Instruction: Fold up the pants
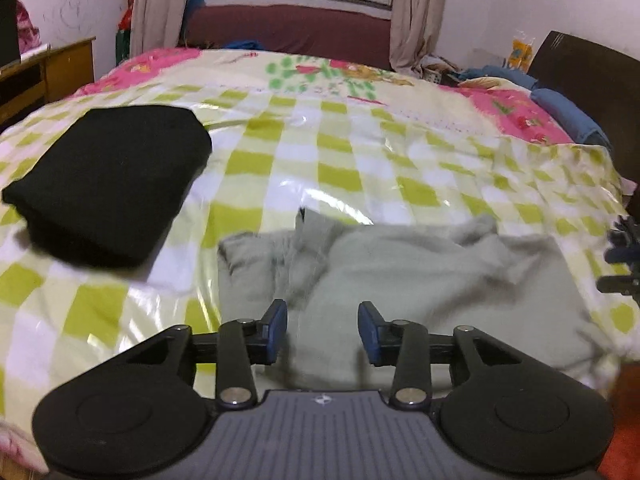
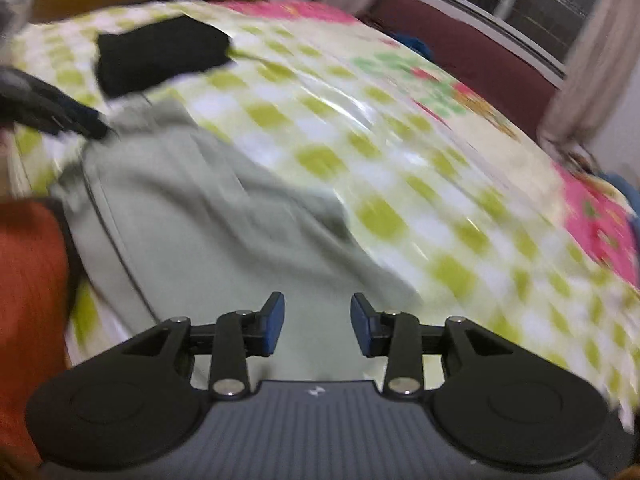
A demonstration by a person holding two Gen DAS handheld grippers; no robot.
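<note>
Light grey-green pants (image 1: 420, 280) lie crumpled on the checked bed cover at the near edge. They also show in the right wrist view (image 2: 192, 220), blurred. My left gripper (image 1: 322, 330) is open and empty just above the pants' near part. My right gripper (image 2: 317, 326) is open and empty over the pants too. The right gripper's edge shows at the far right of the left wrist view (image 1: 622, 256). The left gripper's tip shows at the left of the right wrist view (image 2: 60, 116), by the pants' far end.
A folded black garment (image 1: 108, 180) lies on the bed to the left, also in the right wrist view (image 2: 160, 56). Green-and-white checked plastic cover (image 1: 360, 152) spans the bed. Blue pillow (image 1: 568, 116) and dark headboard at right. Wooden desk (image 1: 44, 76) at left. Orange sleeve (image 2: 28, 300) nearby.
</note>
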